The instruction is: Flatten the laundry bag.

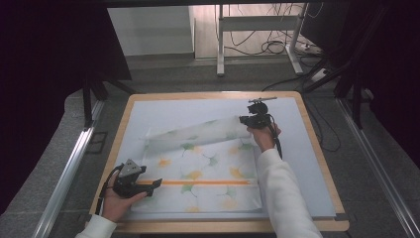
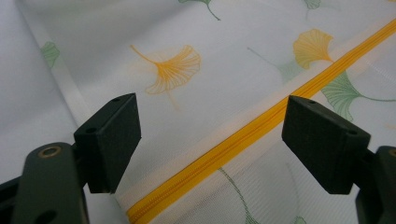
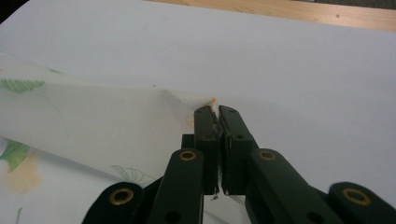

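White mesh forms the thin rectangular laundry bag (image 1: pixel 203 171), printed with yellow and green ginkgo leaves, which we see lying on the pale sheet (image 1: pixel 307 163) over the wooden table (image 1: pixel 317 148). Our right gripper (image 3: pixel 218 111) has its black jaws pressed together on the bag's far right corner, lifting that edge into a soft fold. Our left gripper (image 2: pixel 210 135) rests with its blocky jaws spread wide either side of the bag's ribbed orange zipper (image 2: pixel 243 140).
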The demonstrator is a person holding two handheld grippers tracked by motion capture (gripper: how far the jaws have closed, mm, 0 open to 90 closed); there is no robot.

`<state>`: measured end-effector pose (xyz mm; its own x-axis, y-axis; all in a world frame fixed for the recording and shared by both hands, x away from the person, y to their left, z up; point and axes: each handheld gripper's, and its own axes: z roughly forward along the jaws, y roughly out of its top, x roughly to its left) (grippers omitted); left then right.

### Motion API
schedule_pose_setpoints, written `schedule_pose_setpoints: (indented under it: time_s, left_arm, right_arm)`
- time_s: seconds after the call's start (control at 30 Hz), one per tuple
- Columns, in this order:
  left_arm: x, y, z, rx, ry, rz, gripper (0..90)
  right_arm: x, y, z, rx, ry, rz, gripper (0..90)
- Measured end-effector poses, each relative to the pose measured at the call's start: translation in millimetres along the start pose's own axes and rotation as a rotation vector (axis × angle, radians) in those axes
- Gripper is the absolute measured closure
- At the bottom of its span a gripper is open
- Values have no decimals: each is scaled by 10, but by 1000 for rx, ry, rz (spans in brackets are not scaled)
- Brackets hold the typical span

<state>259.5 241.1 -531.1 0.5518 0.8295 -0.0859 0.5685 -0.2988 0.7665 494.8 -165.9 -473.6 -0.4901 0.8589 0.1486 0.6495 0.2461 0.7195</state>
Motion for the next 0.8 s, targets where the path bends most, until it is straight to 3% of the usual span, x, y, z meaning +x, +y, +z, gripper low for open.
schedule_pose_setpoints:
  time_s: [0.17,0.53,0.6,0.63,0.67,0.7,0.8]
  left_arm:
    - [1,-2,-12,-2,-2,0,193]
    - [3,-3,-14,-5,-2,-2,193]
    - [3,-4,-16,-5,-1,-2,192]
    - [7,-4,-17,-5,0,-2,193]
    - [7,-4,-17,-5,0,-2,193]
    - [10,-4,-17,-5,-1,-3,193]
    - [14,-4,-10,-3,-2,-2,193]
  right_arm:
    - [-161,48,94,-6,-21,30,859]
    - [-330,129,189,-29,-59,54,835]
    - [-358,142,219,-29,-75,50,792]
    - [-377,158,227,-34,-107,41,684]
    - [-377,158,227,-34,-107,41,684]
    - [-390,176,206,-56,-142,45,558]
    - [-367,186,119,-85,-148,36,505]
